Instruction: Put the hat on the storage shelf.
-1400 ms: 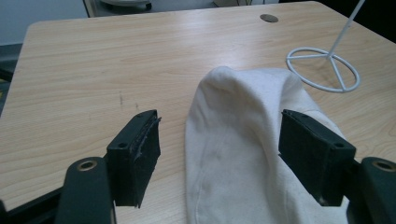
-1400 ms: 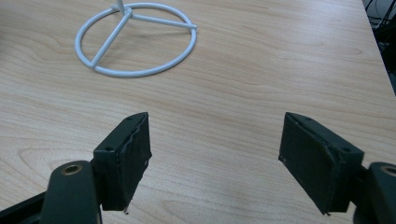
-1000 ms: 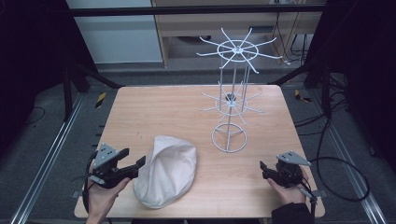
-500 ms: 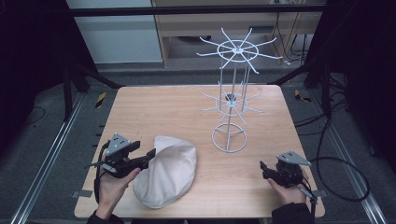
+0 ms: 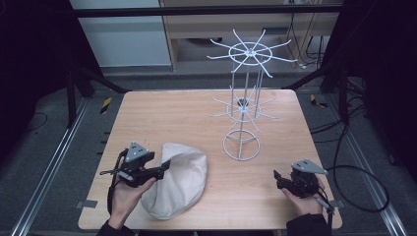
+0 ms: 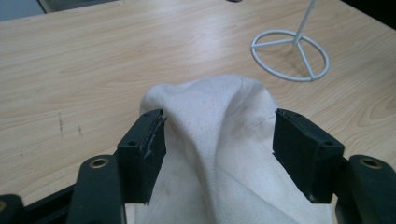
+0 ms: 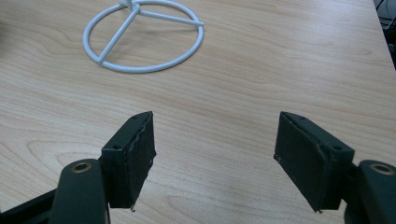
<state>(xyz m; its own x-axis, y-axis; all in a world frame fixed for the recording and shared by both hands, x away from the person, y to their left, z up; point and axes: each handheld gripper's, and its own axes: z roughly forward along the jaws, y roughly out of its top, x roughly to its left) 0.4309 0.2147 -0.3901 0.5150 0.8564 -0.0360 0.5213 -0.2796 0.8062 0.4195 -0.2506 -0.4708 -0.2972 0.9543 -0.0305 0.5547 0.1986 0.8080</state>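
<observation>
Soft cream cloth cap (image 5: pixel 177 181) lying near front left of wooden counter (image 5: pixel 196 113), beside white wire stand (image 5: pixel 244 98). Left gripper (image 6: pixel 219 135) wide apart around raised fold. Right gripper (image 7: pixel 215 149) apart over bare wood. Probably light and floppy; best pinched at that bunched fold.

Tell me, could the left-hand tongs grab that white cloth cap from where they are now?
Probably yes. The left tongs stand open, with the raised edge of the cloth cap already between their jaws. Nothing lies between them, and the wire rack stands apart on the table. Closing should catch the fabric.
</observation>
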